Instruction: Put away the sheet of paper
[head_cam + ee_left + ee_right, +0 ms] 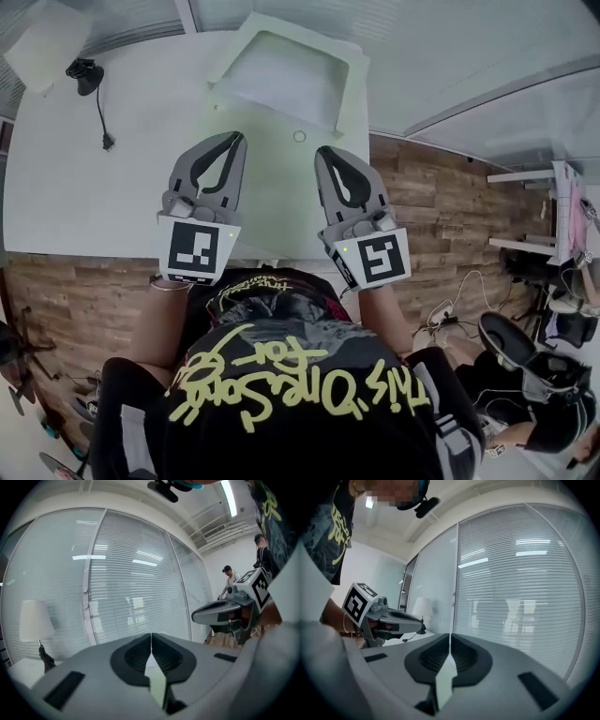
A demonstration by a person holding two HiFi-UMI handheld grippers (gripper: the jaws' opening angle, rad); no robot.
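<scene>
On table (84, 187), green folder (281, 192) holding paper (281, 80), left tongs (239, 139), right tongs (322, 152) closed

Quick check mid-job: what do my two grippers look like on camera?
Both the left gripper and right gripper are grey with black-lined jaws around teardrop openings. Each carries a white cube with a black square marker. Black shirt, yellow lettering.

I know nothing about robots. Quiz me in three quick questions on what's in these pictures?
1. True or false: the left gripper has its jaws wide apart.
2. Which thing lies on the table? A) green sheet B) red book C) plate
3. Fill in: seen from the person, the lamp stands at the table's far ____ corner.
Key: 1 false; 2 A; 3 left.
</scene>
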